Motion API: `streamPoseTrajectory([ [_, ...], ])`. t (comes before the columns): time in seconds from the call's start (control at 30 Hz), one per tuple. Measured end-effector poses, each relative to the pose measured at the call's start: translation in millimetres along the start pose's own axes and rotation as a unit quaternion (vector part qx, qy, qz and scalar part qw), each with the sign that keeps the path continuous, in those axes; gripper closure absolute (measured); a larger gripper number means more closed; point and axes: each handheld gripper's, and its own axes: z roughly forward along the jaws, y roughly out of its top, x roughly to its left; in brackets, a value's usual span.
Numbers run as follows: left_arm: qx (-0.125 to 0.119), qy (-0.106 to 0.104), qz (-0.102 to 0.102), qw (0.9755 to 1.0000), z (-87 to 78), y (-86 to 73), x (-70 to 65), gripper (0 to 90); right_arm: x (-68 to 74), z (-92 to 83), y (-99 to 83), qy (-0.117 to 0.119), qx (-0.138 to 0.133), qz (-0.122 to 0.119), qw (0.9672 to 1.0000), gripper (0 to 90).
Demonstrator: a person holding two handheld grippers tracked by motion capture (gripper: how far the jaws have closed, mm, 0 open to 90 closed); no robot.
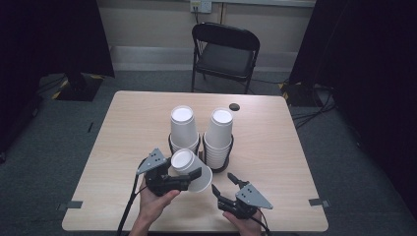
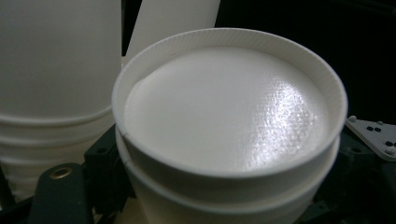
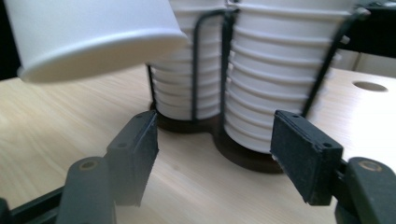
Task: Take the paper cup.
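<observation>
Near table front: left gripper [image 1: 189, 176] clamps tilted cup [image 1: 192, 169], base toward stacks [image 1: 218, 139]; right gripper [image 1: 223, 185] empty, jaws apart, just beside cup's rim.

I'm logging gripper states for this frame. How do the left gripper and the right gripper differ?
The left gripper is shut on a white paper cup, held tilted above the table; the right gripper holds nothing. The left gripper's jaws clamp the cup's wall, while the right gripper's jaws stand wide apart, pointing toward the cup stacks in the black holder. Both are black, hand-held, and near the table's front edge.
</observation>
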Motion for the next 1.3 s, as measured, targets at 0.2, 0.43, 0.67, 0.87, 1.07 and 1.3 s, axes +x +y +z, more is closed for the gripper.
streamPoseTrajectory([
  [0.2, 0.005, -0.002, -0.019, 0.9998, -6.2, -10.9, -2.8, 20.3, 8.0, 3.3, 0.2, 0.029, -0.017, 0.005, 0.9994, 35.2],
  [0.43, 0.006, -0.010, -0.059, 0.9982, -10.1, -21.3, 1.0, 20.3, 21.1, 7.3, 2.0, 0.068, -0.045, -0.016, 0.9965, 40.7],
  [0.67, 0.007, -0.028, -0.098, 0.9948, -13.2, -25.4, 7.9, 20.3, 26.3, 11.2, 2.0, 0.083, -0.068, -0.034, 0.9937, 46.1],
  [0.87, 0.004, -0.048, -0.111, 0.9926, -11.7, -23.9, 3.2, 20.3, 27.1, 15.9, 5.4, 0.091, -0.090, -0.054, 0.9903, 52.3],
  [1.07, 0.001, -0.067, -0.115, 0.9911, -10.0, -22.1, -3.1, 20.2, 24.6, 23.4, 9.3, 0.093, -0.101, -0.070, 0.9881, 61.7],
  [1.3, 0.016, -0.077, -0.108, 0.9910, -4.9, -21.9, -6.2, 19.5, 25.7, 22.5, 12.7, 0.084, -0.130, -0.088, 0.9841, 69.9],
])
